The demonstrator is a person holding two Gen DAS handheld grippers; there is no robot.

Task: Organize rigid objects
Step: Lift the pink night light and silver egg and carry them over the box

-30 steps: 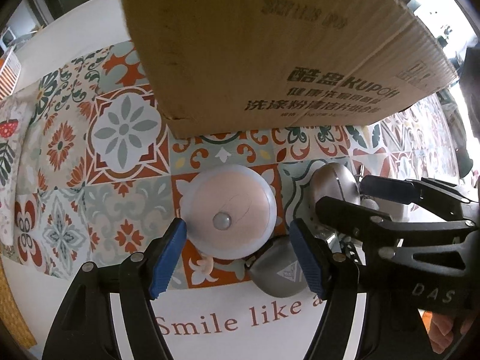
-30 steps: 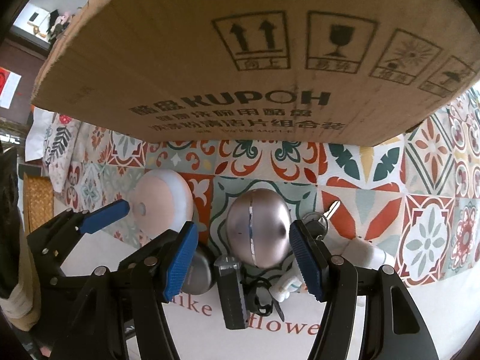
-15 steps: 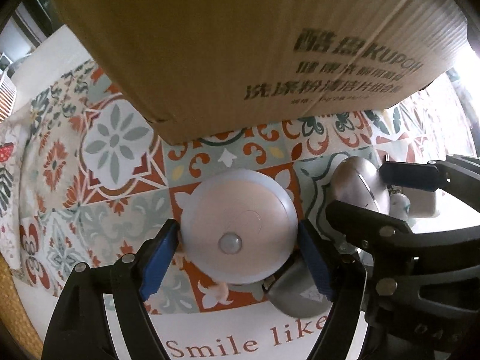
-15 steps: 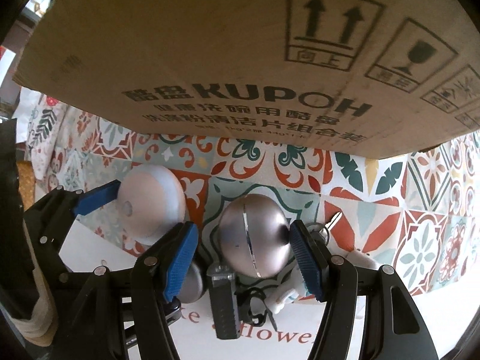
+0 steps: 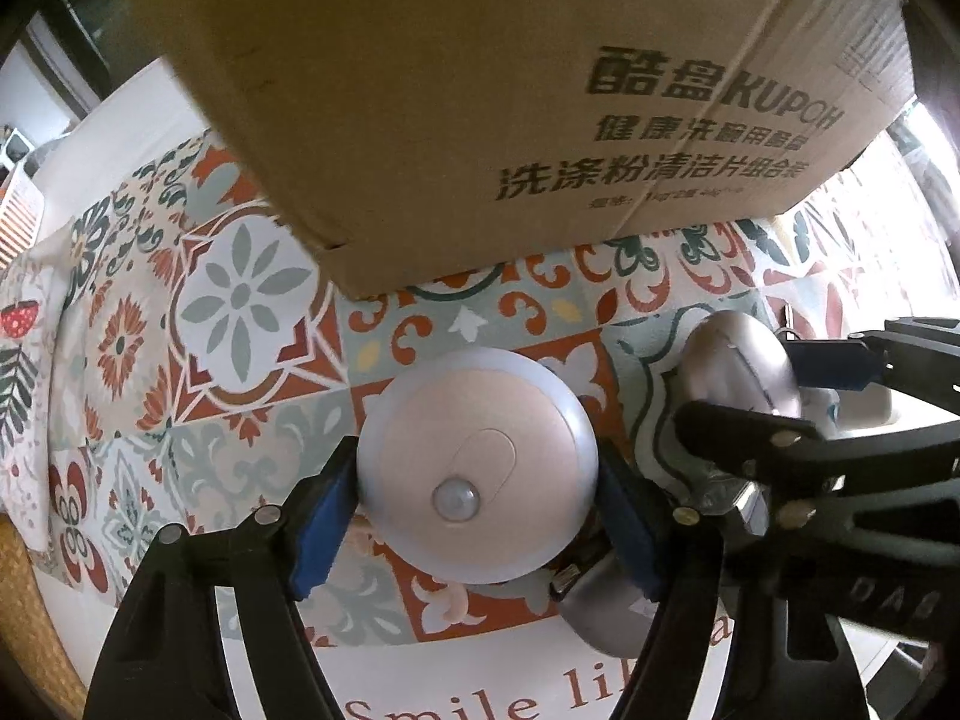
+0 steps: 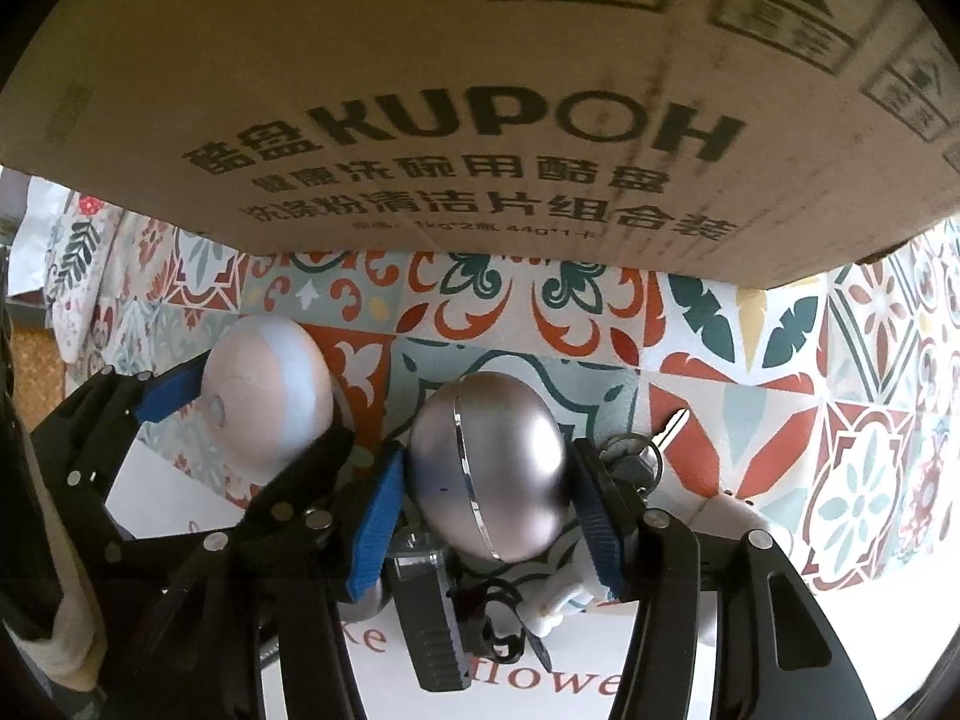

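My left gripper is shut on a round pink-and-white sensor light, its blue pads against both sides; the light also shows in the right wrist view. My right gripper is shut on a silver egg-shaped case with a chrome seam, seen from the side in the left wrist view. A brown KUPOH cardboard box stands just beyond both grippers; it also shows in the left wrist view.
Under the right gripper lie a black key fob, keys on a ring, a white device and a grey rounded object. A patterned tile cloth covers the table.
Both grippers moved forward and closed: the left onto the pink light, the right onto the silver case. The box now looms closer.
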